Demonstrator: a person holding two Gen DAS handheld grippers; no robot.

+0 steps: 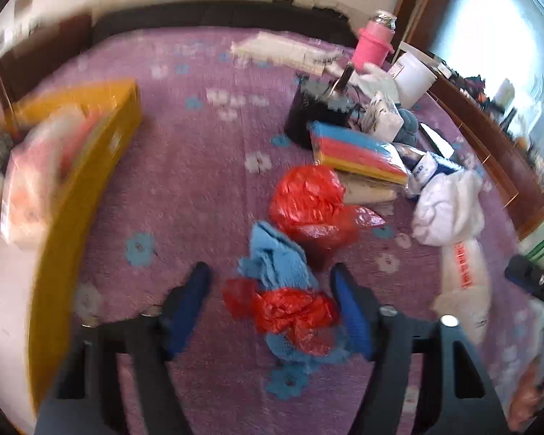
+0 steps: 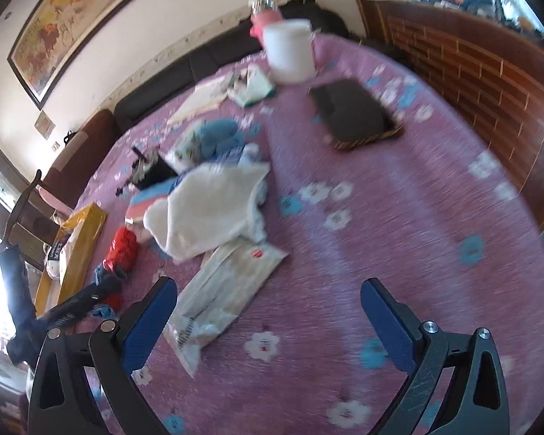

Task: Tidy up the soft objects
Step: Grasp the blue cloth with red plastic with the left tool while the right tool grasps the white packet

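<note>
In the left wrist view my left gripper (image 1: 272,279) is open over a purple flowered bedspread (image 1: 199,145). Between its blue fingers lies a light blue towel (image 1: 275,257) tangled with a crumpled red plastic bag (image 1: 290,311). A second red bag (image 1: 312,203) lies just beyond. A yellow box (image 1: 90,166) stands at the left with a clear bag (image 1: 36,181) in it. In the right wrist view my right gripper (image 2: 268,293) is open and empty above a clear plastic packet (image 2: 228,290). A white fleece cloth (image 2: 214,206) lies further on. The left gripper (image 2: 83,301) shows at the left by the towel (image 2: 105,275).
A striped coloured pack (image 1: 359,148), a white cloth (image 1: 449,210), a black bag (image 1: 319,112), a pink bottle (image 1: 373,43) and a white bucket (image 2: 290,50) crowd the far side. A dark flat cushion (image 2: 355,112) lies near a wooden headboard (image 2: 489,72). A blue plush (image 2: 214,134) sits behind the fleece.
</note>
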